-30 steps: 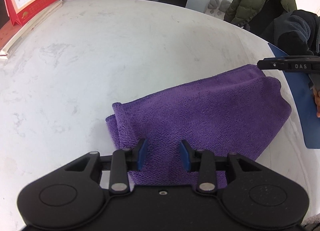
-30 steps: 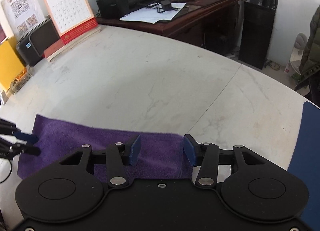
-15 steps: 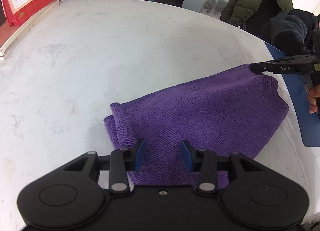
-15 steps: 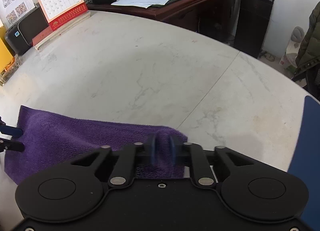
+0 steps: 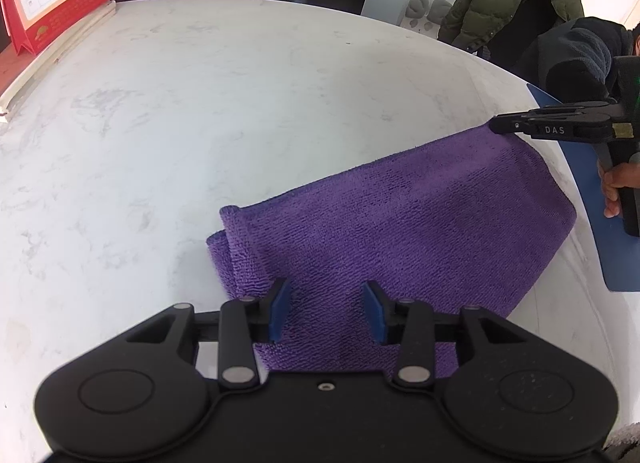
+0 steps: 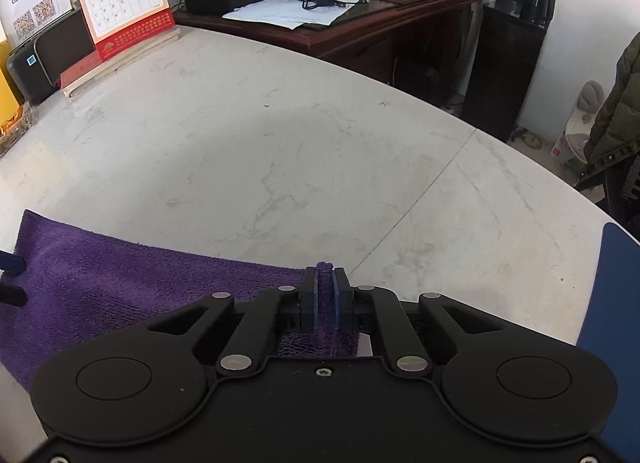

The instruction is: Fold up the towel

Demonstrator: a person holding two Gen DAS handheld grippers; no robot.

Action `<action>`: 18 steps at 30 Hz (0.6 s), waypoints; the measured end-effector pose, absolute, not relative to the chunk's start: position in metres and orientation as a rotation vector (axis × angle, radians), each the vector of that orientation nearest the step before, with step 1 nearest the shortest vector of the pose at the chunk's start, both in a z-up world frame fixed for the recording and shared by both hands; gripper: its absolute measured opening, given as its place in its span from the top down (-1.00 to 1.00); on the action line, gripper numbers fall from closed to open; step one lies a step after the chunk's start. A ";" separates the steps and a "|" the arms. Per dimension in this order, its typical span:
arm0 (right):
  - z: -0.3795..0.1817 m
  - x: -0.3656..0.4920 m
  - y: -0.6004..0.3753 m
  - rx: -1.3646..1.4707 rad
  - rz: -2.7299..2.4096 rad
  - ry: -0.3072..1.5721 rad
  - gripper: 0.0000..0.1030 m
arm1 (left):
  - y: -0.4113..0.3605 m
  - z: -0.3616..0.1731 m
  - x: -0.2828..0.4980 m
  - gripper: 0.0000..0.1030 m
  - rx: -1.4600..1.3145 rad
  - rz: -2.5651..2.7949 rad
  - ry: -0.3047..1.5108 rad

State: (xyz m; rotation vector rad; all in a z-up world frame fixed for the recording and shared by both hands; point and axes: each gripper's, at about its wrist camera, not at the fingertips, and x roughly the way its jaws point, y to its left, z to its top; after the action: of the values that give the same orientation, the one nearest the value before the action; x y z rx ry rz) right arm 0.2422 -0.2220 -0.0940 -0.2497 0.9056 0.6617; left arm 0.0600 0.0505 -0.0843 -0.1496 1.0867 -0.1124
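The purple towel (image 5: 400,231) is lying folded on the white marble table (image 5: 200,123), near its edge. The left gripper (image 5: 326,309) is hanging over the near end of the towel with its 2 jaws apart, not pressing the cloth. The right gripper (image 6: 325,287) is pinching the far corner of the towel between its pads, and its jaws are opening slightly.

Left claw (image 5: 326,311) pads apart, angled down, right claw (image 6: 325,283) pinching cloth, jaws easing open
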 end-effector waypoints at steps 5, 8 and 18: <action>-0.070 0.235 -0.240 -0.166 0.647 0.841 0.56 | 0.057 -0.070 0.059 0.25 -0.180 -0.094 1.056; -0.056 0.218 -0.235 -0.172 0.723 0.814 0.55 | 0.060 -0.061 0.066 0.25 -0.216 -0.096 1.017; -0.089 0.192 -0.207 -0.262 0.780 0.888 0.48 | 0.060 -0.086 0.077 0.25 -0.118 -0.043 1.044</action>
State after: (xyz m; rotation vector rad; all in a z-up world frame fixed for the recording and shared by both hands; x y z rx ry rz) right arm 0.1915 -0.2069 -0.0889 -0.2615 0.8881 0.7801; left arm 0.0770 0.0598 -0.0857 -0.1180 1.0440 -0.0432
